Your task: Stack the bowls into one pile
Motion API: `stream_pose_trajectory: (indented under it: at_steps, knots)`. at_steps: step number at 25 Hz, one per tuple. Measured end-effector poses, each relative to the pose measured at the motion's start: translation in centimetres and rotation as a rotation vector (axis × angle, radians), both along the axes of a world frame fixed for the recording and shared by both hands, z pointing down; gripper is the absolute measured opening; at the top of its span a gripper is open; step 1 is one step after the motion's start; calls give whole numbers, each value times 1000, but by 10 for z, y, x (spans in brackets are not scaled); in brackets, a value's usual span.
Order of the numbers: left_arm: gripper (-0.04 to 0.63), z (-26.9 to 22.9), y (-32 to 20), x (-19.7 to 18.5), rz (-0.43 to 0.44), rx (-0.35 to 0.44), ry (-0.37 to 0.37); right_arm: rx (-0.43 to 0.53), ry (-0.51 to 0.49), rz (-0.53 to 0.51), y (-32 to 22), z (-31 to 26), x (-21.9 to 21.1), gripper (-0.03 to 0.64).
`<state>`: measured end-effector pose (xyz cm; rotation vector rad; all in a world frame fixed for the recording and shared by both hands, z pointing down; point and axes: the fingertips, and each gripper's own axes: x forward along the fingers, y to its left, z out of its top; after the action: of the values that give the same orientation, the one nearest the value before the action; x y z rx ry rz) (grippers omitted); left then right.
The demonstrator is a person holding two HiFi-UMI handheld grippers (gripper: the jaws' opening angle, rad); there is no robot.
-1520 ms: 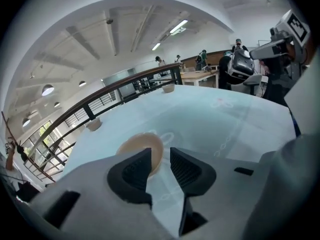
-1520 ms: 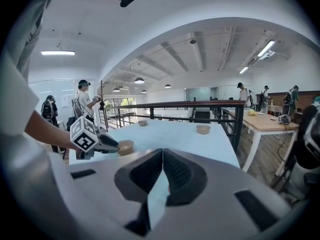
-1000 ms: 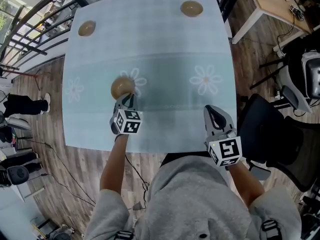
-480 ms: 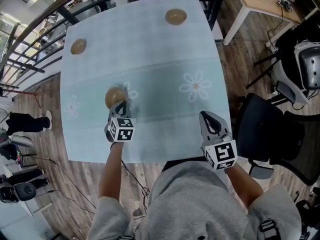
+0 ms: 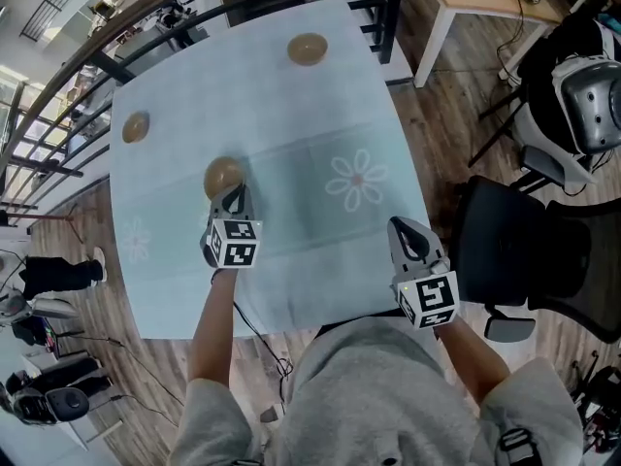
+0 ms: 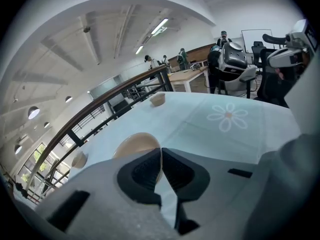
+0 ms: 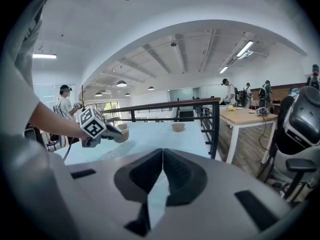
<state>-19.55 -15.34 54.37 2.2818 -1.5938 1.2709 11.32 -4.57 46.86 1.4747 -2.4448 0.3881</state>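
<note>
Near the tablecloth's (image 5: 291, 144) left edge, a small tan bowl (image 5: 135, 127). Pinched by its near rim in the left gripper (image 5: 233, 190), a second bowl (image 5: 222, 174), with a third bowl (image 5: 307, 49) beside the far edge. At right, the right gripper (image 5: 412, 233), pressed together on nothing.

Head view: above the person, steeply down on the whole table (image 5: 291, 134). Left gripper view: close over its jaws, along the tabletop toward the railing (image 6: 125, 91). Right gripper view: low, near level, across the table. All three share the far bowl (image 5: 307, 49); right gripper view also catches the left gripper (image 7: 114, 132)
</note>
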Motion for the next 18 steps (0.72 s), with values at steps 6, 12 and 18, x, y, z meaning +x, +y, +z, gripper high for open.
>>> stream_pose_trajectory:
  at_steps: [6,12,18]
  knots:
    - [25,-22,-45,41,95,42,-17,-11,-5,44,-9,6,19,28]
    - [25,-40,-97,65,142,81,-28,-20,-17,69,-26,11,29,28]
    - [25,-41,-123,95,206,79,-39,-45,-21,87,-32,21,39,28]
